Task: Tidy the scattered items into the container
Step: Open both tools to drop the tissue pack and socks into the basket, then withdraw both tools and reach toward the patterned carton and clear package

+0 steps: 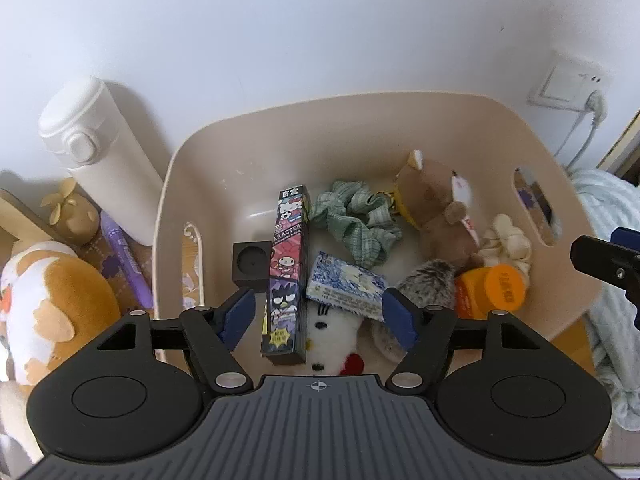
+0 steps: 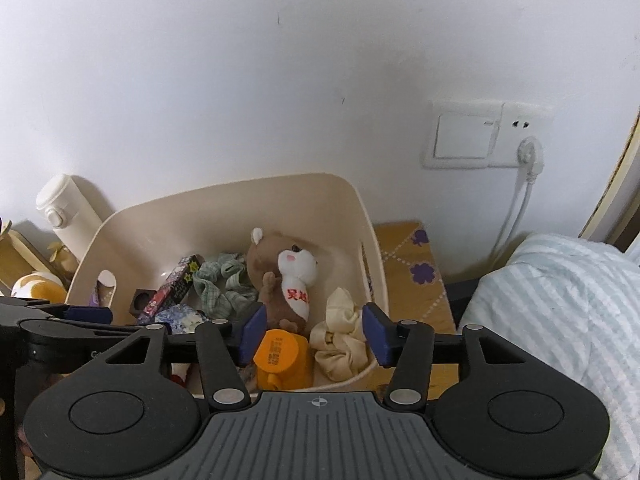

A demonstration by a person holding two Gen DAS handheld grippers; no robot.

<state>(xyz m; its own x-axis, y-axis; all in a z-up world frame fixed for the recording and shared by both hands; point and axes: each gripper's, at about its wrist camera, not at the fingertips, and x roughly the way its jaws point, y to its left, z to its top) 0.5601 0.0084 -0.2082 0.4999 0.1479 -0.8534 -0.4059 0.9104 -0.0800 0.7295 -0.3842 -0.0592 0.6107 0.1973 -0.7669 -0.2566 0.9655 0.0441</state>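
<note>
Container [image 1: 560, 280] is crowded; both hand-held grippers, left [image 1: 318, 314] and right [image 2: 314, 334], hover wide open and empty, so a careless reach could snag the green scrunchie [image 1: 356, 220].

Black left tool [image 1: 316, 312], blue pads [image 1: 239, 314], silver screws, ribbed grey base

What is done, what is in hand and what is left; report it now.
Done: the beige bin already holds the character box, green scrunchie, brown bear plush, orange-capped bottle and cream scrunchie. In hand: nothing; the left gripper and right gripper are open. Left: the purple marker and orange-and-white plush outside the bin.
</note>
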